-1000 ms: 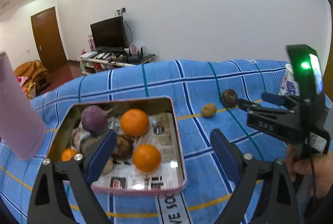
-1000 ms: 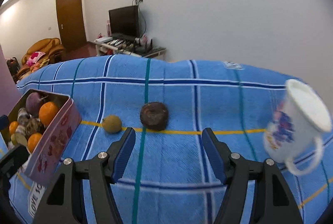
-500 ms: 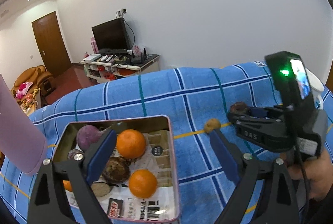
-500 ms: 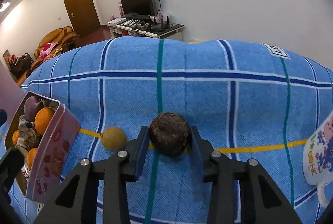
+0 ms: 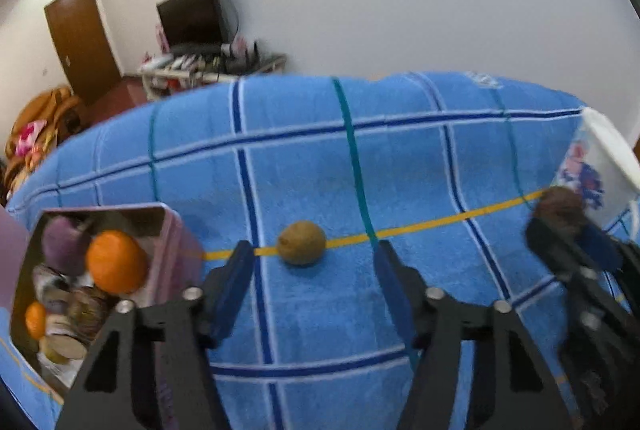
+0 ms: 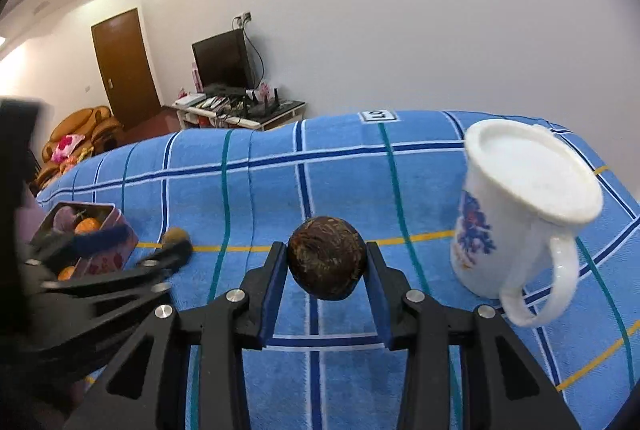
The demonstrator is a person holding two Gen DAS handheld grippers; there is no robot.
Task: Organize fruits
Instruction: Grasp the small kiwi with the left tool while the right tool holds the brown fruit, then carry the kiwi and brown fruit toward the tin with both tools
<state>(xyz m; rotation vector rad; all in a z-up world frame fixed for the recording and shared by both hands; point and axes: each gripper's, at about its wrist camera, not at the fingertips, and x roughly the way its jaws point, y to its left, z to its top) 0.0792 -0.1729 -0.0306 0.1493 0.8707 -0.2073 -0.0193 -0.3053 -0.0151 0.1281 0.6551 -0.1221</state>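
**While one fruit is clamped, another lies between spread tongs**

Item 1, dark brown fruit [image 6: 327,261]: round, rough-skinned, pinched between the two blue pads of the right tongs [image 6: 326,270], which press on both its sides. Whether it touches the cloth below cannot be told.

Item 2, tan fruit [image 5: 301,243]: small, oval, resting on the yellow stripe just ahead of the left tongs [image 5: 314,270]. These tongs stand wide apart, gripping nothing, the fruit sitting in line with the gap beyond the tips.

Item 3, pink tin [image 5: 176,246]: open box to the left of the left tongs, touching neither fruit. Contents: an orange [image 5: 116,261] uppermost, a purple fruit [image 5: 63,244] behind it, a smaller orange [image 5: 35,319] lower down, plus brownish pieces too blurred to name.

Item 4, white mug [image 6: 520,218]: blue print on its side, handle facing the camera, standing to the right of the right tongs, apart from the clamped fruit.

Item 5, blue checked cloth [image 6: 260,190]: covers the surface under all items.
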